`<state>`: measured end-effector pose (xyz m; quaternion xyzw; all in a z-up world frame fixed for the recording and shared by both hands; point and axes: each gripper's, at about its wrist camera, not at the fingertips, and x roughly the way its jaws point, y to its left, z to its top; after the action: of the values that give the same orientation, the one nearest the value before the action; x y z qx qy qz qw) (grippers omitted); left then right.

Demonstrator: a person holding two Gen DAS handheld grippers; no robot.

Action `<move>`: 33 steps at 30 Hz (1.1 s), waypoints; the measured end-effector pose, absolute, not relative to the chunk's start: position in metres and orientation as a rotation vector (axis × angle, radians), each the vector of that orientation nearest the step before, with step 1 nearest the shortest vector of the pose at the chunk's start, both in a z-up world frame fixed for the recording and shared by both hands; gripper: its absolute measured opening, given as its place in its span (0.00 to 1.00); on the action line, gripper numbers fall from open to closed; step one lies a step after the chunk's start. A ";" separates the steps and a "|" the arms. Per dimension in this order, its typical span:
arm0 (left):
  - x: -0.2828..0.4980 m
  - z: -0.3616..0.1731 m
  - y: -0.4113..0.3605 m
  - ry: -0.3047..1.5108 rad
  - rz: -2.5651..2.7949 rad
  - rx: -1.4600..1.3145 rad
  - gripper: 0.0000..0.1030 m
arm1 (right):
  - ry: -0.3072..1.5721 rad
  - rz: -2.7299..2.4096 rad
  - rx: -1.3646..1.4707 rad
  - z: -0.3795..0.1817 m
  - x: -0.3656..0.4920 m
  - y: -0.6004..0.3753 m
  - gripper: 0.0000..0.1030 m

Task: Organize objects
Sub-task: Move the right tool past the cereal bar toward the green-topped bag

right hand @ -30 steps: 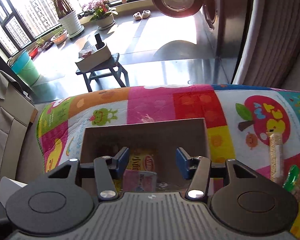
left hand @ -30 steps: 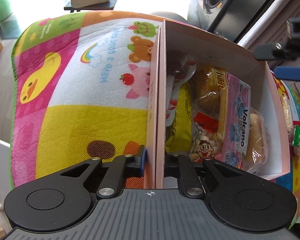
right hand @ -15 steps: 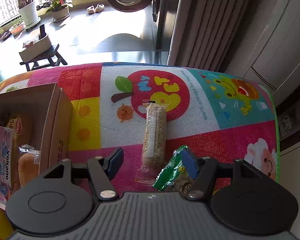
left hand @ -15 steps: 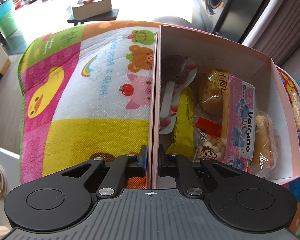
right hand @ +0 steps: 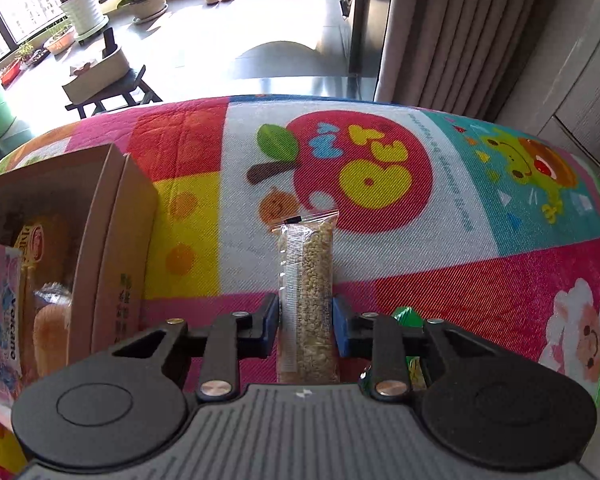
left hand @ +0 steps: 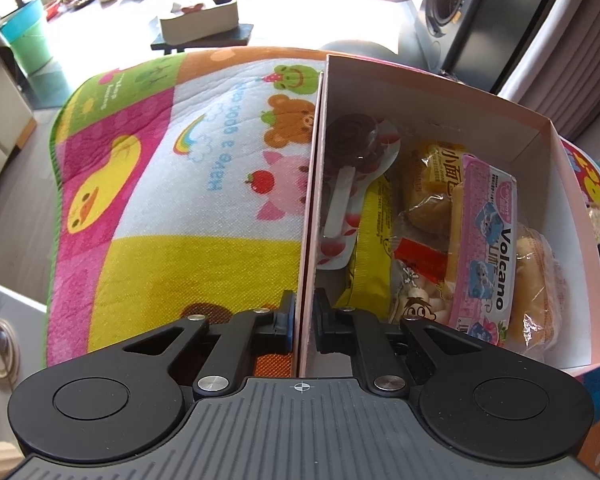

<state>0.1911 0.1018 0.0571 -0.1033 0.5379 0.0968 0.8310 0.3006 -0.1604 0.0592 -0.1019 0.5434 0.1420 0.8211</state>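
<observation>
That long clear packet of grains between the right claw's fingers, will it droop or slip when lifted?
The grain packet looks firmly packed, so it probably stays fairly stiff. Its glossy film may be slippery. The right claw straddles its near end, so the far end might sag.

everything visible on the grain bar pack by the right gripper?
The grain bar pack is a long clear plastic sleeve filled with pale tan puffed grains, with a white printed strip down one side and a crimped top seal bearing a small black mark. It lies flat on the colourful play mat, pointing away from the camera. The right gripper straddles its near half, blue pads at both sides; contact is unclear.
</observation>
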 end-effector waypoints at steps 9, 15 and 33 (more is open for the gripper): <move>0.192 0.057 0.101 1.137 0.227 -0.225 0.11 | 1.105 0.403 -0.188 0.096 0.251 -0.189 0.58; 0.191 0.056 0.101 1.131 0.233 -0.224 0.11 | 1.056 0.157 -0.131 0.090 0.298 -0.249 0.53; 0.189 0.054 0.104 1.129 0.236 -0.247 0.11 | 1.241 0.220 -0.254 0.063 0.231 -0.279 0.49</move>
<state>0.1894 0.1038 0.0543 -0.1166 0.5323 0.1113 0.8311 0.2305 -0.2793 0.0626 -0.1186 0.5788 0.1027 0.8002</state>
